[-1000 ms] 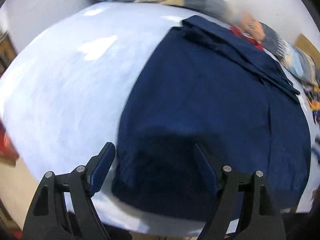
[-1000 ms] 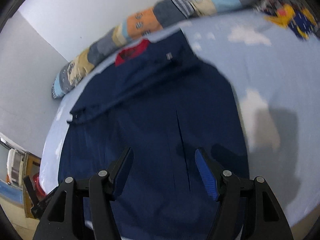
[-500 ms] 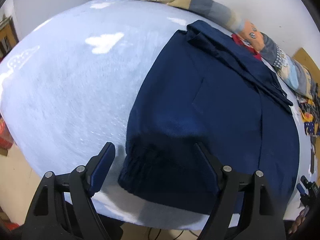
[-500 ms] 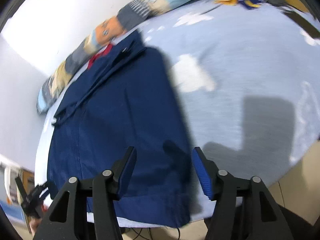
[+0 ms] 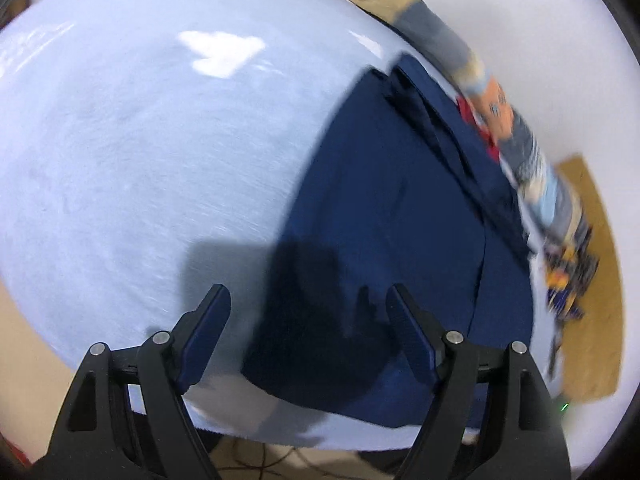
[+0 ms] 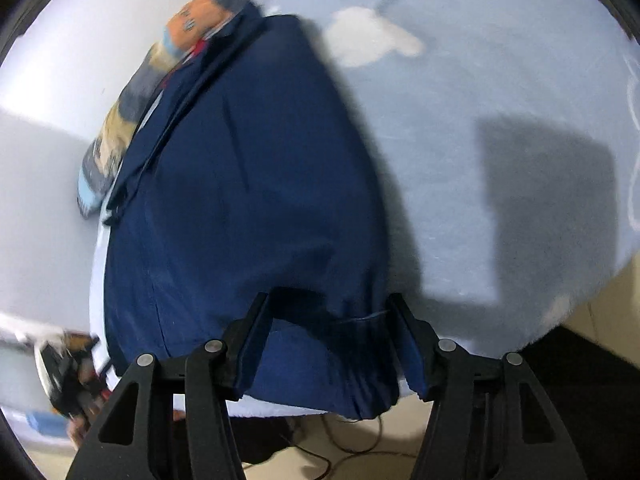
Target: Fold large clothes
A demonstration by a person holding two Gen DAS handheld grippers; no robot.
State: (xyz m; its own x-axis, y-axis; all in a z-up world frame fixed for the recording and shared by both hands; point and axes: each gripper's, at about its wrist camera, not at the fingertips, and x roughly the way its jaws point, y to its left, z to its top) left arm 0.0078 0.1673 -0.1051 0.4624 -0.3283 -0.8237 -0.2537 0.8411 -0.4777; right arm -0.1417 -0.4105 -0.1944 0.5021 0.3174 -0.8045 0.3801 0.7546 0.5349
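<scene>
We have swung both grippers, left (image 5: pixel 308 320) and right (image 6: pixel 328 328), down toward the near hem of the navy garment (image 6: pixel 248 184) spread on the bed (image 5: pixel 140 152); jaws spread wide, ready to pinch its corners.

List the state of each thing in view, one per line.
Navy garment: spread flat on the bed, hem at the near edge, ungripped.
Left gripper: open, at the garment's near corner.
Right gripper: open, straddling the hem.
Patchwork bolster: lying along the wall.
</scene>
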